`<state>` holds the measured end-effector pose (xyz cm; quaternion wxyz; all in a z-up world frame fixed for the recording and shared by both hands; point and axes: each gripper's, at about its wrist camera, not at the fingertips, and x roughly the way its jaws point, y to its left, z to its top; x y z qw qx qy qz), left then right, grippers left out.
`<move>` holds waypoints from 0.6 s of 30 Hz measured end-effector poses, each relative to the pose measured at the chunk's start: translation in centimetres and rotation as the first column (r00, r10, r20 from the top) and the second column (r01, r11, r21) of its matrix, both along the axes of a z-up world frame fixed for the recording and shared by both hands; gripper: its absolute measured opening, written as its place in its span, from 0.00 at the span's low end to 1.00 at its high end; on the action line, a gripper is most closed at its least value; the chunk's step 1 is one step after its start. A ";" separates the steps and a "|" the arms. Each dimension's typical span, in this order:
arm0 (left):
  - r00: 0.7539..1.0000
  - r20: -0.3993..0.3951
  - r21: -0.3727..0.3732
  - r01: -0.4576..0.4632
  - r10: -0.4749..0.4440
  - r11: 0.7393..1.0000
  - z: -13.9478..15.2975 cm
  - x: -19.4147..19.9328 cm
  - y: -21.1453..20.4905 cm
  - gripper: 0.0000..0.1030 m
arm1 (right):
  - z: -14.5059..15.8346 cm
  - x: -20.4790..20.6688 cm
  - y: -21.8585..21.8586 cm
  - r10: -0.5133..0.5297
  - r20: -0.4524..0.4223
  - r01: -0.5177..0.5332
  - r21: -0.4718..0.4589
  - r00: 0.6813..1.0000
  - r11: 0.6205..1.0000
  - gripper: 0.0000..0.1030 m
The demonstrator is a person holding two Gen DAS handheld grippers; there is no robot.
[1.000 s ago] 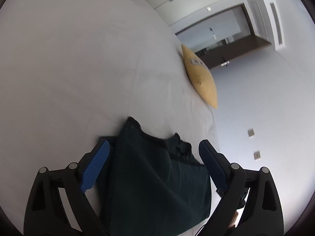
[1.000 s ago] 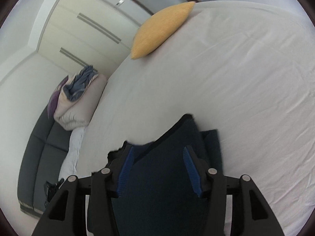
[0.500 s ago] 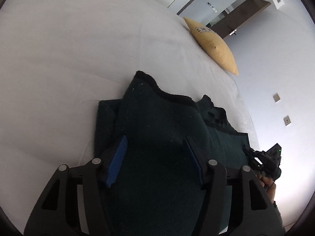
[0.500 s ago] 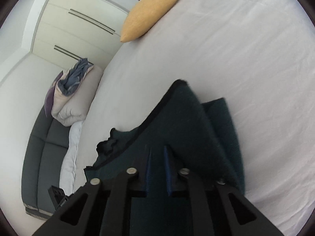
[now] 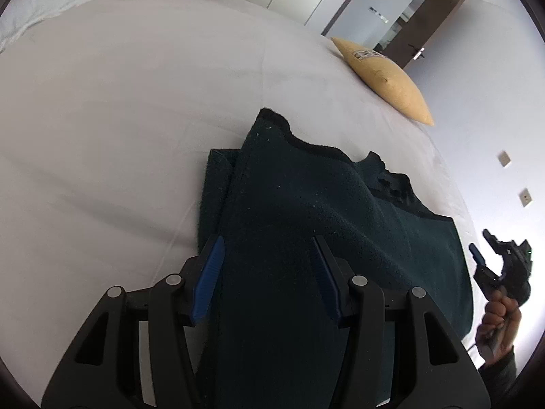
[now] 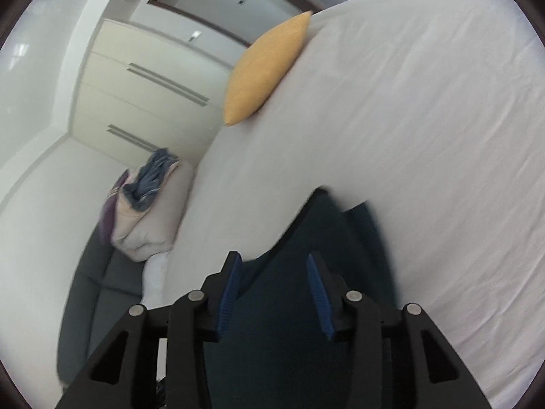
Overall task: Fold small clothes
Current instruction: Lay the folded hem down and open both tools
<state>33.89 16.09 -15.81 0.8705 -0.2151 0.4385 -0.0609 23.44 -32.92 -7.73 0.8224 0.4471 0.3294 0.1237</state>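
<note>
A dark green garment [image 5: 306, 211] is found lying on the white bed [image 5: 119, 102], near the edge closest to both cameras and well apart from the yellow cushion [image 5: 385, 78] at the far side. It is already partly folded: a narrower layer shows along its left edge in the left wrist view, with a thicker layer laid over it, so at least one fold is judged done.

The left gripper [image 5: 269, 272] is held just above the near part of the garment with its blue pads [image 5: 207, 283] apart; nothing is clamped between them. The right gripper [image 6: 274, 293] is likewise seen with jaws apart over the cloth. This view is blurred, so contact with the fabric cannot be confirmed. In the left wrist view the right gripper is seen beside the garment's right edge, held in the person's hand [image 5: 499, 320].

Both grippers being spread and unloaded, the cloth is judged to have been set down so that the fold may settle flat before any further grasp is taken.

The garment's long axis is seen to run from the near bed edge away toward the cushion, one dark-trimmed corner [image 5: 269, 117] pointing farthest away. The trimmed edge is seen to slant back toward the right.
</note>
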 end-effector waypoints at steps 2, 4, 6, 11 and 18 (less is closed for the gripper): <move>0.998 0.045 0.004 0.032 -0.033 0.999 2.0 -0.5 -1.8 0.49 | 0.0 -0.1 4.1 0.111 0.016 -0.111 0.013 0.994 0.994 0.45; 0.993 0.056 0.049 0.105 -0.107 0.993 3.3 -0.1 -4.9 0.50 | -1.1 -0.1 8.1 0.212 -0.003 -0.212 0.046 0.977 0.976 0.45; 0.984 0.047 0.092 0.167 -0.171 0.982 3.3 0.5 -7.8 0.50 | -2.4 0.2 11.0 0.272 -0.040 -0.270 0.057 0.961 0.961 0.45; 0.987 -0.041 0.131 0.156 -0.152 0.979 0.1 0.7 -8.0 0.51 | -4.9 -0.8 10.1 0.249 -0.083 -0.245 0.059 0.965 0.968 0.33; 0.990 0.001 0.116 0.141 -0.142 0.983 -1.1 -3.6 -4.2 0.51 | -4.7 -3.9 -1.4 -0.017 -0.063 0.019 0.024 0.998 1.000 0.16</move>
